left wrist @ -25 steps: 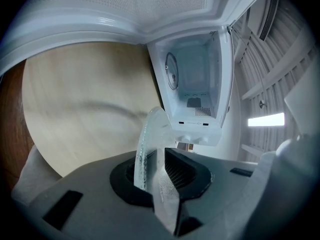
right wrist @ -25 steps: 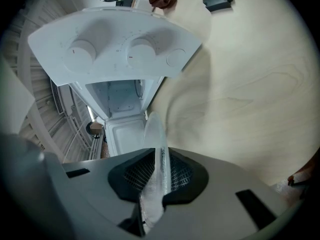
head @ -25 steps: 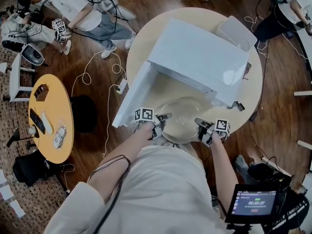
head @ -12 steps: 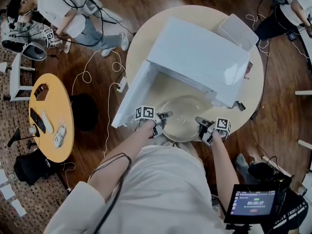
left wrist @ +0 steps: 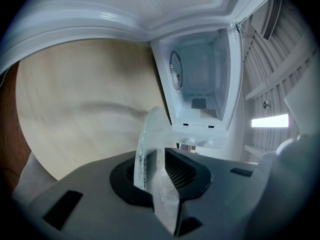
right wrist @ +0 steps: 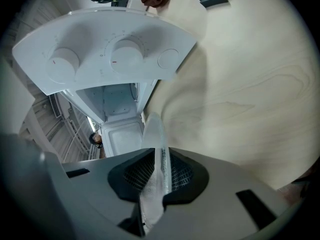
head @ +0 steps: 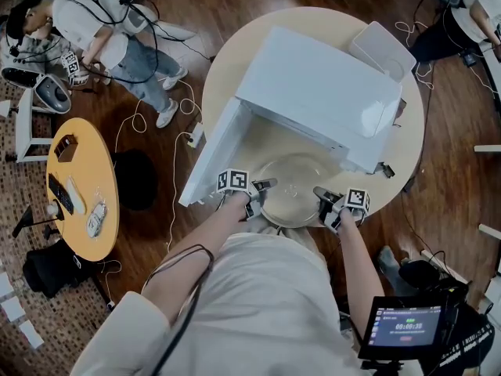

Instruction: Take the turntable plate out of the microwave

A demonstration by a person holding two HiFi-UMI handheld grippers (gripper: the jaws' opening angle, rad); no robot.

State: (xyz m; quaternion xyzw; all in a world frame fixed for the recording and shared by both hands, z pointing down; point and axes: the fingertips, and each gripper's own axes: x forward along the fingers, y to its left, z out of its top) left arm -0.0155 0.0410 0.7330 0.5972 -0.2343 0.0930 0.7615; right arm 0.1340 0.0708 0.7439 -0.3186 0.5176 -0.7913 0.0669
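Two grippers, left gripper (head: 264, 186) and right gripper (head: 320, 195), are each pinching an opposite rim of one turntable plate (head: 291, 188); it is hanging outside one open microwave (head: 321, 84), over one round table (head: 227, 63).

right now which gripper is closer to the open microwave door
Left. The left gripper holds the plate rim just beside the door; the right gripper holds the opposite rim, farther off.

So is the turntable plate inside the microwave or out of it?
Out. The turntable plate is held before the open microwave, rim clamped by the left hand-held gripper and right hand-held gripper.
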